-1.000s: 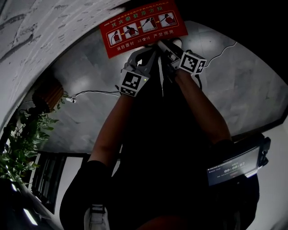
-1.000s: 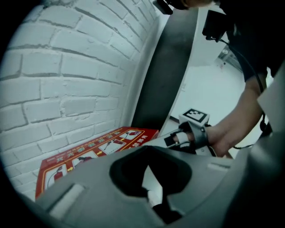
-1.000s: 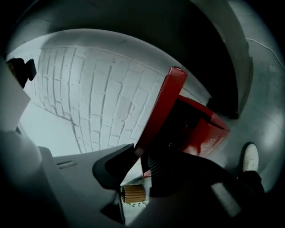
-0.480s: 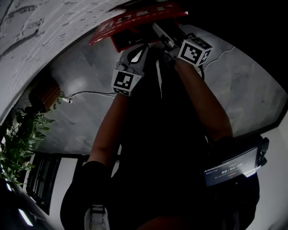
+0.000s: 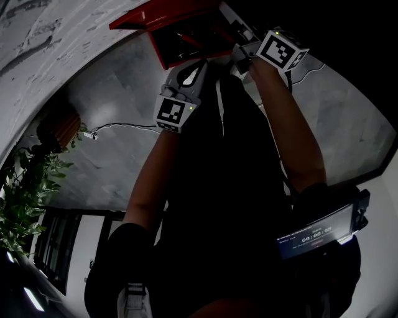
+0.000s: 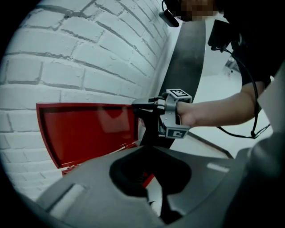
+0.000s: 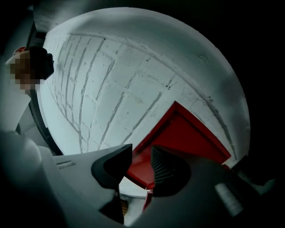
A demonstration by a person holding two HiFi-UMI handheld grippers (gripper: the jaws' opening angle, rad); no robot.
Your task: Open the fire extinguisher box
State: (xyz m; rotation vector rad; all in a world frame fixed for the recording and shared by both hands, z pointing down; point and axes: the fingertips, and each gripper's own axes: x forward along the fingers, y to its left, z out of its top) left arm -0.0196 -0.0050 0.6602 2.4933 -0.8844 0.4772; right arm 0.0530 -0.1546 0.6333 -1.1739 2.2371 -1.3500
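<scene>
The red fire extinguisher box (image 5: 186, 40) stands against the white brick wall with its lid (image 5: 168, 12) swung up. That lid (image 6: 87, 131) leans back toward the bricks, its red inside facing out. My right gripper (image 5: 235, 30) is up at the lid's free edge, also seen from the left gripper view (image 6: 139, 107). Its jaws have just been opening and stand apart (image 7: 141, 162), with the red lid (image 7: 187, 138) showing in the gap and no pad pressing on it. My left gripper (image 5: 200, 65) hangs lower, in front of the box, its jaws together (image 6: 151, 151) on nothing.
A white brick wall (image 6: 89, 53) backs the box. A potted plant (image 5: 25, 199) stands at the left on the grey tiled floor (image 5: 112, 105), where a thin cable (image 5: 124, 127) runs. A small timer screen (image 5: 317, 233) hangs at the person's waist.
The lid, flat with its printed label showing a second ago, has swung up toward the wall. My right gripper rose with it and its jaws widened. The left gripper barely shifted.
</scene>
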